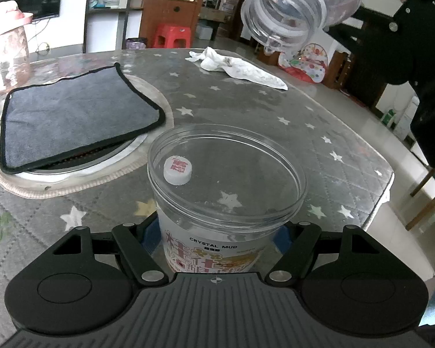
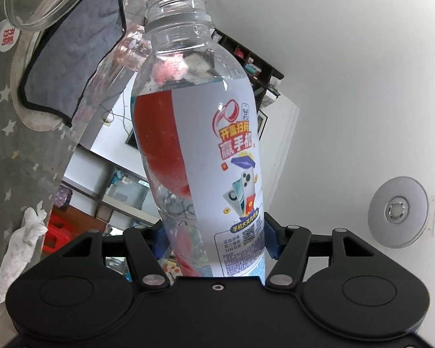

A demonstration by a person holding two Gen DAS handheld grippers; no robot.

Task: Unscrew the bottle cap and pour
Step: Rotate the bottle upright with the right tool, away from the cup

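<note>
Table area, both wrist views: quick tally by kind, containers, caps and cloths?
Containers: 3, namely bottle, open jar, pink-lidded jar
Caps: 1, the white bottle cap seen through the open jar
Cloths: 2, grey cloth, white rag
Total: 6

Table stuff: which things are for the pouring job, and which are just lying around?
For the job:
- bottle, open, tipped, held in the right tool
- clear jar, held in the left tool
- bottle cap, off, lying on the table

Just lying about:
- grey cloth
- crumpled white tissue
- pink-lidded jar
</note>
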